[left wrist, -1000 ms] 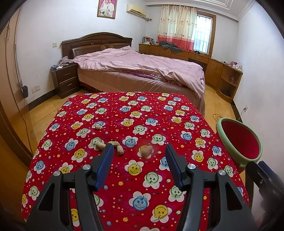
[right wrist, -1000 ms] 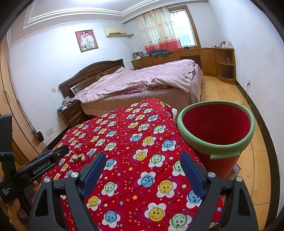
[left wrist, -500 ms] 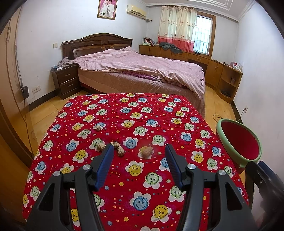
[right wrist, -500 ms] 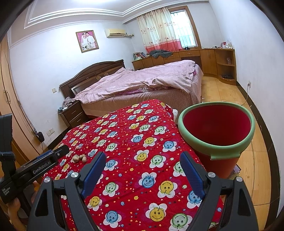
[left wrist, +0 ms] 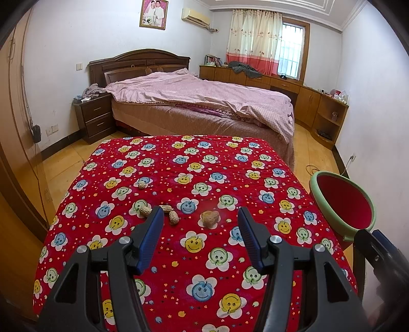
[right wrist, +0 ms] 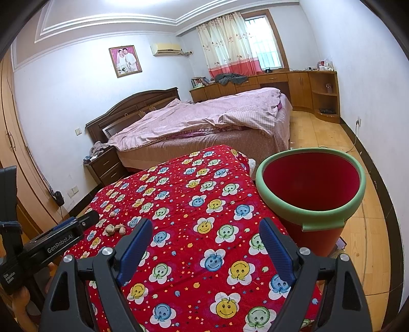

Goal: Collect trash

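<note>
White lettering reading "GenRobot.AI" runs along the black body of the left claw (right wrist: 76, 227) where it shows in the right wrist view; a second small white label lower on that body is too small to read.

In its own view the left claw (left wrist: 200, 221) is tilted downward over the table covered with a red quilted cloth printed with smiling flowers (left wrist: 255, 163). Its blue-padded fingers (left wrist: 150, 238) are spread, with nothing between them. Taking the walnut-like crumpled tan shell (left wrist: 210, 218) as landmark: it lies on the cloth just beyond the gap between the fingertips. Three tan peanut shells (left wrist: 171, 217) cluster to its left, near the left fingertip, and one small tan shell piece (left wrist: 141, 185) lies farther back and to the left.

The right claw (right wrist: 205, 241) also points downward over the cloth, its fingers spread wider and empty. The red round plastic bin with a green rim (right wrist: 310, 212) stands on the floor, well to the right of the landmark shell, close against the table's right edge and just beyond the right claw's right fingertip.

Behind the table, past the shell, stands a dark wooden bed with a pink quilt (left wrist: 204, 97), a dark nightstand (left wrist: 95, 120) to its left and wooden cabinets (left wrist: 306, 102) along the window wall. A framed portrait (left wrist: 154, 12) and an air conditioner (left wrist: 195, 16) hang on the white wall. The floor is yellowish wood (right wrist: 319, 130).
</note>
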The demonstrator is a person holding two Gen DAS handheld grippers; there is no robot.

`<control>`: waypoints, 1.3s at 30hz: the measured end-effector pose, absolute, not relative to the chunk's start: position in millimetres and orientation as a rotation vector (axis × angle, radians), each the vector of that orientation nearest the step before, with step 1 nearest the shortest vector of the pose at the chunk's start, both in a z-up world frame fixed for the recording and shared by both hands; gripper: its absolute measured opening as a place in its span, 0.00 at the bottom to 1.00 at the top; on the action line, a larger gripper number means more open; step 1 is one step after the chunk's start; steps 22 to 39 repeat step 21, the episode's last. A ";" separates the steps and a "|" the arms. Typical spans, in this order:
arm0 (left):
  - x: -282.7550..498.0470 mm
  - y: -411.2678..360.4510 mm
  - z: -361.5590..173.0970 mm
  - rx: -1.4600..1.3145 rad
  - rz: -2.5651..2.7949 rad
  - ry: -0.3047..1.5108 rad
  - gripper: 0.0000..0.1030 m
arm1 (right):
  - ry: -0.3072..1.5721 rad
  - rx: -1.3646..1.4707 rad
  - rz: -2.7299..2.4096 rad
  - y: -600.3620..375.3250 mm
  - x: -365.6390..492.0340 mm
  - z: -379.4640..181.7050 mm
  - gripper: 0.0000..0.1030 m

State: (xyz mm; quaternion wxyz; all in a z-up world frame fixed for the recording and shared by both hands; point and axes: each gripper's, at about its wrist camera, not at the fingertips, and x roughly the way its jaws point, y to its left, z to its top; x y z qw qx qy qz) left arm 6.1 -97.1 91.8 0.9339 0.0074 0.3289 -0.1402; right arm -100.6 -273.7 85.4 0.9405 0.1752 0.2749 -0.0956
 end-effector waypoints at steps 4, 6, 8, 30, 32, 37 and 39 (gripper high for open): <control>6.3 -96.2 91.8 0.015 -0.286 0.672 0.58 | 0.560 0.358 -0.195 -273.9 -101.7 85.2 0.85; 6.3 -95.5 92.7 0.014 -0.287 0.671 0.58 | 0.560 0.357 -0.195 -273.8 -101.9 85.2 0.85; 6.4 -95.3 92.5 0.014 -0.287 0.672 0.58 | 0.560 0.358 -0.196 -273.8 -101.8 85.0 0.85; 8.0 -92.7 93.3 0.014 -0.286 0.674 0.58 | 0.561 0.360 -0.197 -273.3 -100.5 85.2 0.85; 8.0 -92.7 93.3 0.014 -0.286 0.674 0.58 | 0.561 0.360 -0.197 -273.3 -100.5 85.2 0.85; 8.0 -92.7 93.3 0.014 -0.286 0.674 0.58 | 0.561 0.360 -0.197 -273.3 -100.5 85.2 0.85; 8.0 -92.7 93.3 0.014 -0.286 0.674 0.58 | 0.561 0.360 -0.197 -273.3 -100.5 85.2 0.85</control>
